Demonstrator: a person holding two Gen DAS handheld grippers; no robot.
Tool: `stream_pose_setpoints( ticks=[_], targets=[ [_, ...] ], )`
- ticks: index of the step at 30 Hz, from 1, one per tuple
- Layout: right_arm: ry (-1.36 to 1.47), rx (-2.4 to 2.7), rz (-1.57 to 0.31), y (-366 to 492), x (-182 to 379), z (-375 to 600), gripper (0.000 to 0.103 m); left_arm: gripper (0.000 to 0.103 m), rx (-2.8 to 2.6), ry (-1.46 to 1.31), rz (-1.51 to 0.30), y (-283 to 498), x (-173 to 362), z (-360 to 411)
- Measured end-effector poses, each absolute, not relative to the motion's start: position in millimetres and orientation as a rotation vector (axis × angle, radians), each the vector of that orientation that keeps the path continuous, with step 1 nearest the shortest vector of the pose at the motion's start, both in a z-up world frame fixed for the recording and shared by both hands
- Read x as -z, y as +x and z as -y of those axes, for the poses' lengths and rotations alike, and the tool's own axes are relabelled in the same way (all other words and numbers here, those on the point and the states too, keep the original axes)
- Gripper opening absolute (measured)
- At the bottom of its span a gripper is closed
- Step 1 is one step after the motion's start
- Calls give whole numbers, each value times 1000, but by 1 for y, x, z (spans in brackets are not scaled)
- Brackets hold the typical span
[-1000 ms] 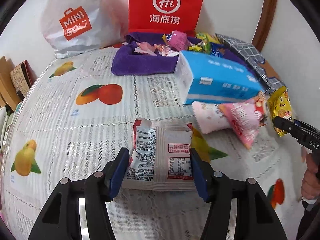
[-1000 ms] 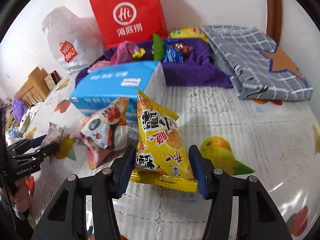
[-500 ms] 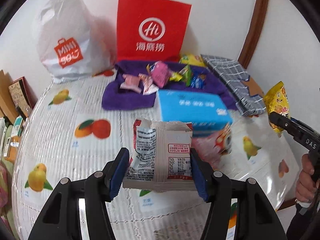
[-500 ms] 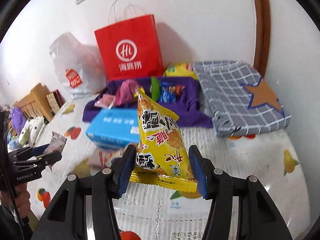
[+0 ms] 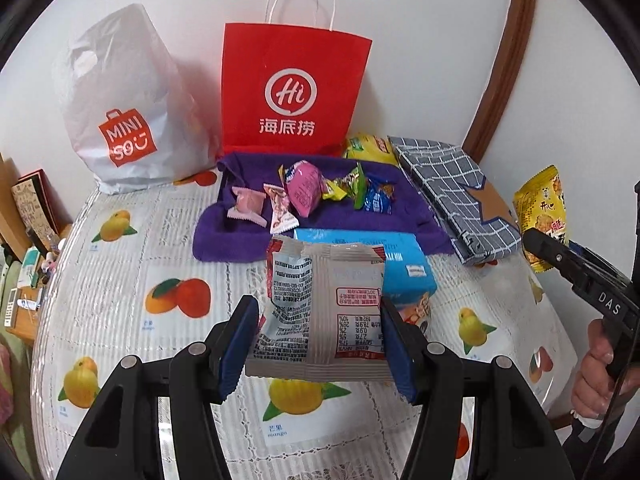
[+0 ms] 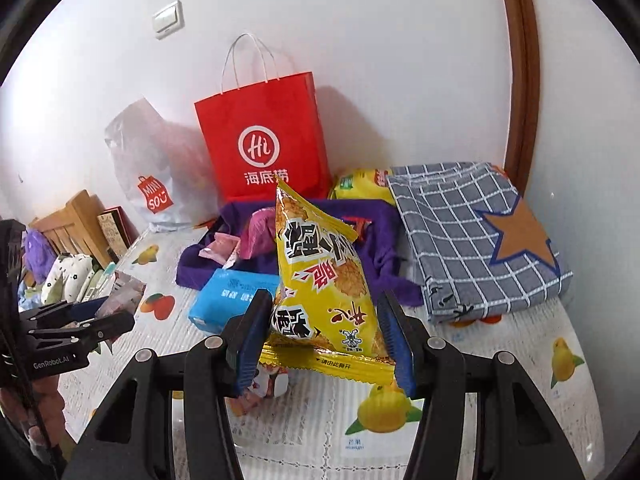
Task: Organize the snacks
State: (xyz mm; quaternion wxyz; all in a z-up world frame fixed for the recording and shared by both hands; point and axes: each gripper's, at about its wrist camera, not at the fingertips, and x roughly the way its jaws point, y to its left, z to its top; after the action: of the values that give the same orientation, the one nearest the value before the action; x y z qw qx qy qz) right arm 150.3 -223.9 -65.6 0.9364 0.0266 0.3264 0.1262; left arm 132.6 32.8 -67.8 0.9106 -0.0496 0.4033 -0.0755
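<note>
Silver foil forms the snack packet (image 5: 320, 308) clamped between the blue pads of the left gripper (image 5: 320, 340); the jaws stand at a moderate width, pressed on the packet's two side edges. The packet is upright, printed back toward the camera, torn at its top left corner, and held clear above the fruit-print tablecloth (image 5: 120, 280).

Right gripper (image 6: 326, 332): jaws closed on a yellow snack bag (image 6: 324, 280), which stands upright and tilts slightly, clear of the tablecloth. In the left wrist view this bag appears at 3 o'clock.

Surrounding layout, left wrist view:
- Blue tissue pack (image 5: 404, 268) lies on the table directly behind the silver packet, at 12 o'clock from it.
- Purple towel (image 5: 224, 236) lies beyond the tissue pack and carries several small wrapped snacks (image 5: 304, 192).
- Red paper bag (image 5: 292, 92) stands against the wall behind the towel.
- White plastic bag (image 5: 120, 112) stands at 9 o'clock from the red bag.
- Grey checked cloth (image 5: 452, 196), folded, lies at 3 o'clock from the towel.
</note>
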Motion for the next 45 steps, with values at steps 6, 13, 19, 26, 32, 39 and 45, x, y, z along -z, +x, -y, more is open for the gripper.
stream_pose_setpoints(
  ticks=[6,13,19,26,32,39,45],
  targets=[
    [37,-282,-657,155,59,215,54,58,142,-103,-827,136,62,-35],
    [20,-329,-677,160,51,212,54,58,163,-95,-879,139,57,-38],
    [20,-317,-643,157,42,214,54,58,175,-67,-848,146,55,-36],
    [-13,-311,-640,177,33,201,54,58,164,-60,-823,165,40,-39],
    [-39,-349,-646,201,30,179,54,58,150,-81,-789,194,23,-48],
    [-17,-353,-664,244,34,169,54,58,143,-102,-784,237,19,-54],
    [2,-322,-651,282,26,169,54,58,135,-114,-775,279,11,-61]
  ],
)
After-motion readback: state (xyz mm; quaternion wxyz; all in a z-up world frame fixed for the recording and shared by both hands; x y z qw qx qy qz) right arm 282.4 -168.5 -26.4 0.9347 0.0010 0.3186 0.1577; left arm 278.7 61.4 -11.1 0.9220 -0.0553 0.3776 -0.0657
